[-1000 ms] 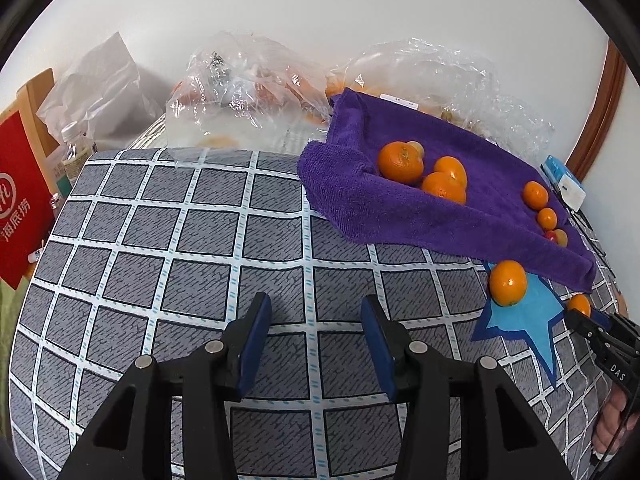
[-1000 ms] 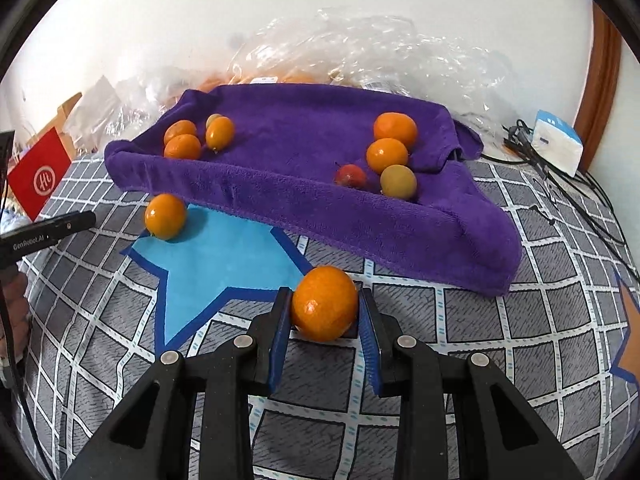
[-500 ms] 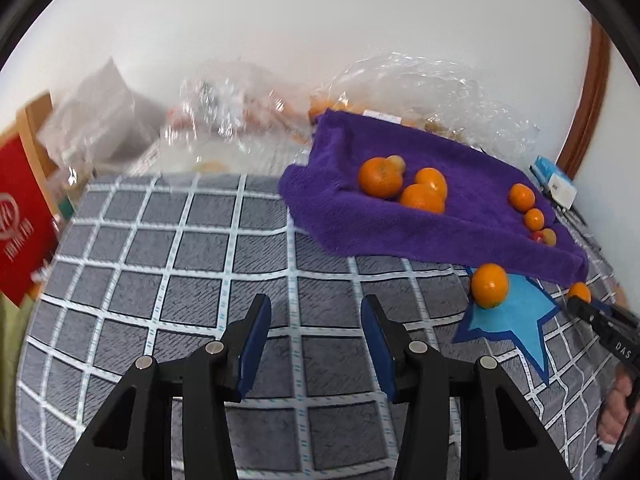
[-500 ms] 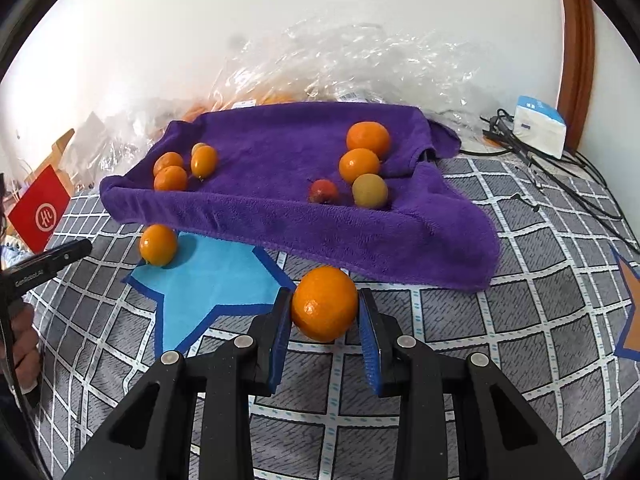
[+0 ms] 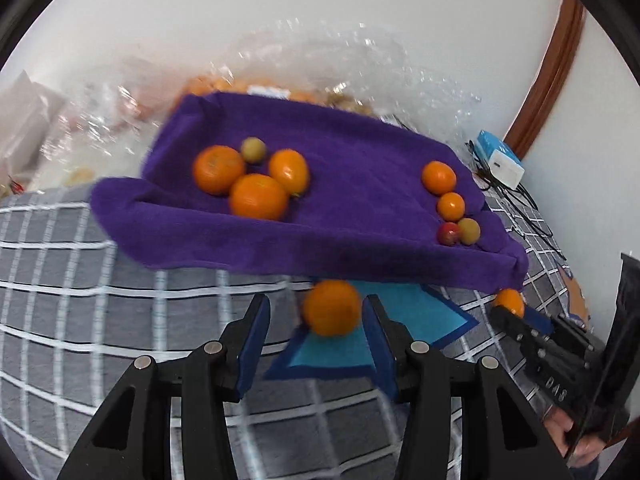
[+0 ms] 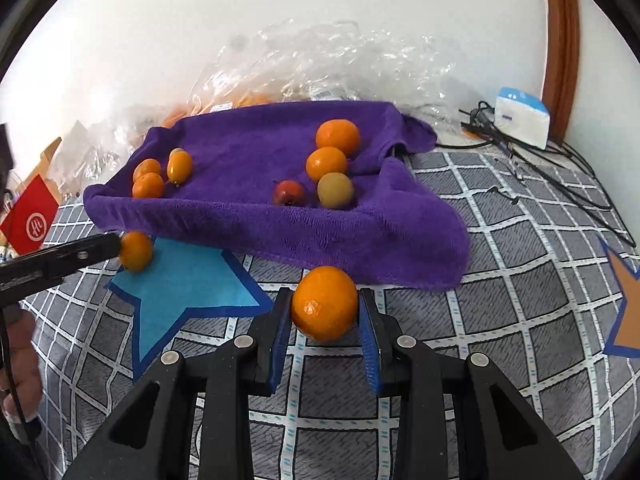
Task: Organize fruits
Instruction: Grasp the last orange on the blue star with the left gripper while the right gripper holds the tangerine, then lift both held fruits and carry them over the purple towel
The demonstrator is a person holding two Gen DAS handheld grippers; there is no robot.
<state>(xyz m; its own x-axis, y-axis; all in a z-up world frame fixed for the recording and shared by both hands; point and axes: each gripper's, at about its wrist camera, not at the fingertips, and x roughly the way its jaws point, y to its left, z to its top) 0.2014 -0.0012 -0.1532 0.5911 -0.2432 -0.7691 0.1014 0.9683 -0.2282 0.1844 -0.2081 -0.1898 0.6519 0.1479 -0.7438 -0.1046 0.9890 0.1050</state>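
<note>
A purple towel point(image 5: 360, 216) point(image 6: 256, 216) lies on the checked cover with two groups of fruit: several oranges point(image 5: 258, 196) with a small green fruit at its left, and oranges point(image 6: 326, 162), a red fruit point(image 6: 288, 192) and a yellow-green one point(image 6: 335, 189) at its right. My left gripper point(image 5: 316, 304) is open; a loose orange point(image 5: 331, 307) on the blue star patch point(image 5: 332, 354) sits between its fingers, near the right pad, clear of the left. My right gripper point(image 6: 324, 294) is shut on another orange point(image 6: 323, 304) just in front of the towel's edge.
Crumpled clear plastic bags point(image 6: 320, 64) with more fruit lie behind the towel against the wall. A white and blue box point(image 6: 520, 118) with black cables is at the right, a red carton point(image 6: 30, 220) at the left. An orange star patch point(image 6: 626, 308) marks the cover's right side.
My left gripper has swung right across the cover to the blue star, and the loose orange now sits between its open fingers. The right gripper keeps its orange and has barely shifted.
</note>
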